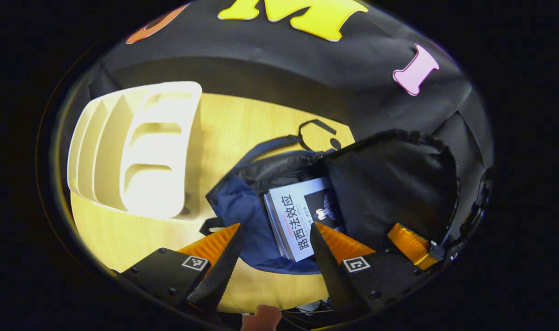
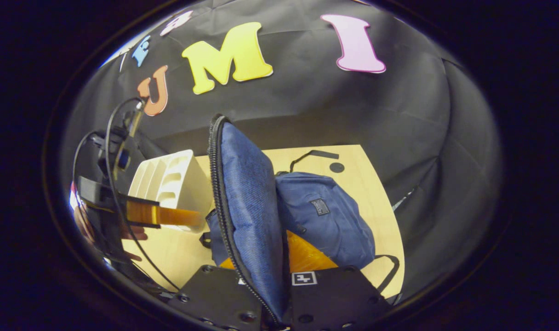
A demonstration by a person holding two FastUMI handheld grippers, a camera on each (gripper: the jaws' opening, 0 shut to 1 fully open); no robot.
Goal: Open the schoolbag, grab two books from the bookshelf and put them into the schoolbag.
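Bookshelf (image 1: 137, 151), pale and with no books in its slots, stands at the left of the wooden worktop (image 1: 242, 124) in the left gripper view. Right of it the blue schoolbag (image 1: 242, 207) lies open, with two stacked books (image 1: 293, 220) resting in its mouth. The left gripper (image 1: 275, 250) hovers just above them, fingers spread wide, gripping nothing. In the right gripper view the left gripper (image 2: 169, 215) shows at the left beside the bookshelf (image 2: 169, 179), and the right gripper (image 2: 265, 276) is clamped on the bag's flap (image 2: 247, 202), holding it upright, with the schoolbag (image 2: 325, 216) body behind.
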